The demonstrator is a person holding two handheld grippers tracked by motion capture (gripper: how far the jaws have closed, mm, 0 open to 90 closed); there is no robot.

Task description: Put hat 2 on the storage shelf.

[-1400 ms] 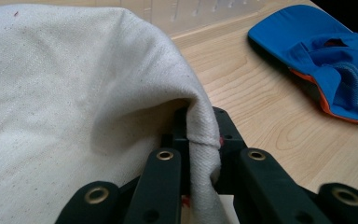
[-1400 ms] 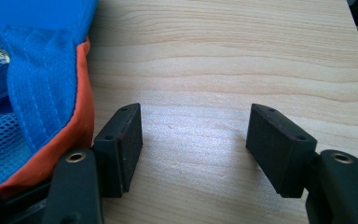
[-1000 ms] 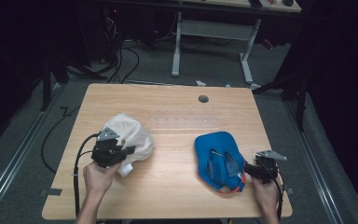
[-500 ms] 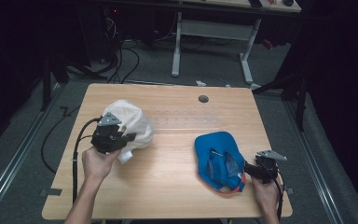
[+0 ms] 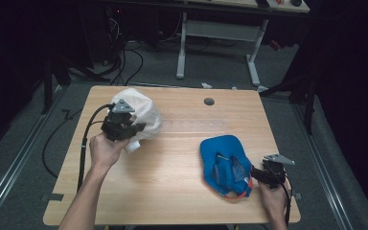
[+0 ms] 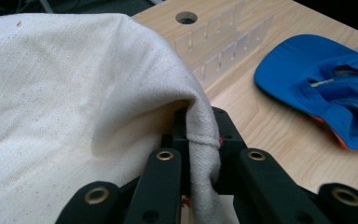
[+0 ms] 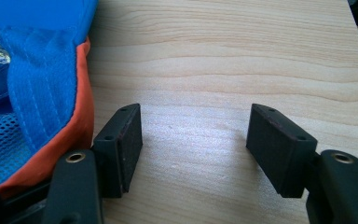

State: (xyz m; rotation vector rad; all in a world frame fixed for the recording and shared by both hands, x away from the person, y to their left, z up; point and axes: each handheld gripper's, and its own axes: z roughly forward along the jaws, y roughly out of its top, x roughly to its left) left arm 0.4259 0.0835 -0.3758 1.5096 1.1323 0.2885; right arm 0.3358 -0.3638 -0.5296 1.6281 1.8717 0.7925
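The left gripper (image 6: 198, 140) is clamped on the hemmed rim of a white cap (image 5: 141, 112), which it has carried up and toward the far left of the wooden table (image 5: 177, 172) over the past second; the lift looks well under way. At the near right, the right gripper (image 7: 193, 149) has not moved, jaws apart over bare wood, just beside the upturned blue cap (image 5: 225, 165).

Dim room; grey floor (image 5: 24, 158), black cables (image 5: 124, 57), white desk frame (image 5: 220, 33) behind wooden table (image 5: 172, 172).
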